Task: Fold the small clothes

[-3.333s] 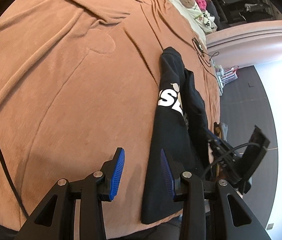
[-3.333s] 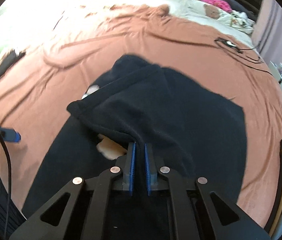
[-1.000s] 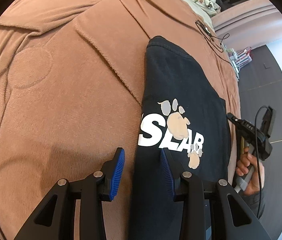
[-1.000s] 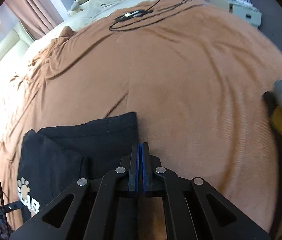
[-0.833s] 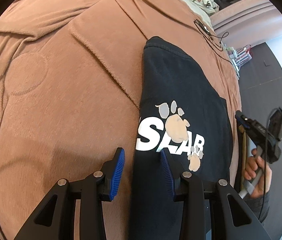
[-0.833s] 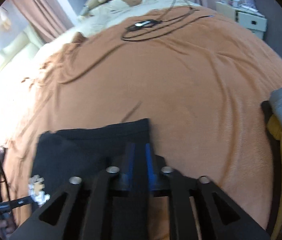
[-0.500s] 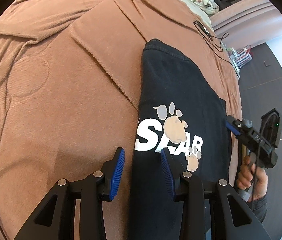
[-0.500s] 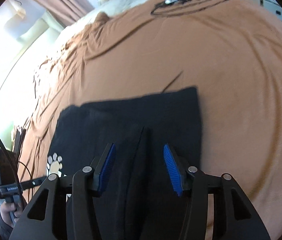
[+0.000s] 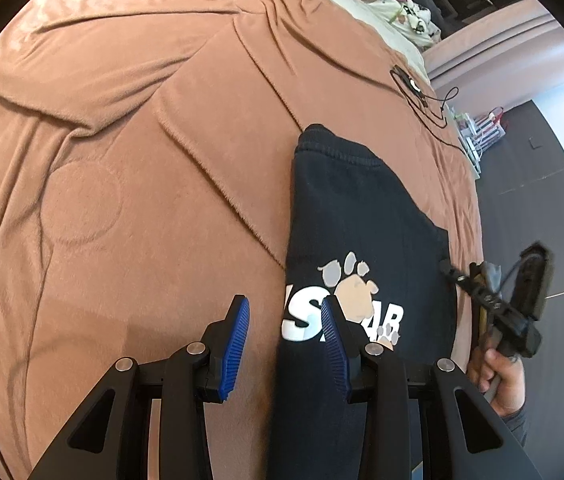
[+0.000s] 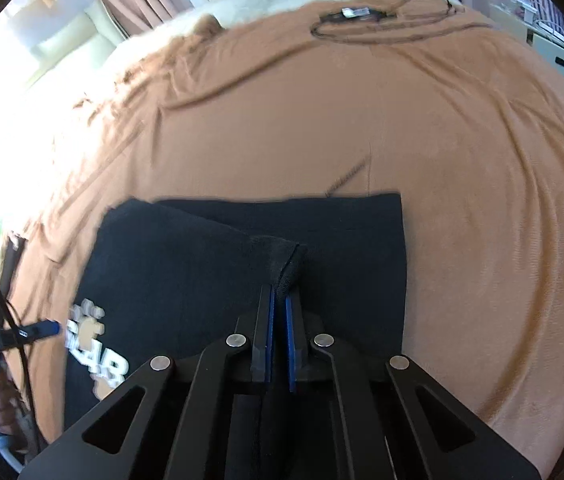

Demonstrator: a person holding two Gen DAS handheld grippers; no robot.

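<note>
Right hand-held gripper (image 10: 279, 312) clamped on black sweatshirt (image 10: 250, 264) fold at twelve o'clock; long axis left-right. Left hand-held gripper (image 9: 284, 328) apart, straddling the hem, empty.

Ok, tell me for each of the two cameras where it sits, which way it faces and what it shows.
Left wrist: on the left gripper, angled down at the brown blanket; open jaws straddle the black garment edge; other hand at right.
Right wrist: on the right gripper, angled down; jaws pinch a garment fold.
Shared: garment, blanket, paw print, coiled cable.
</note>
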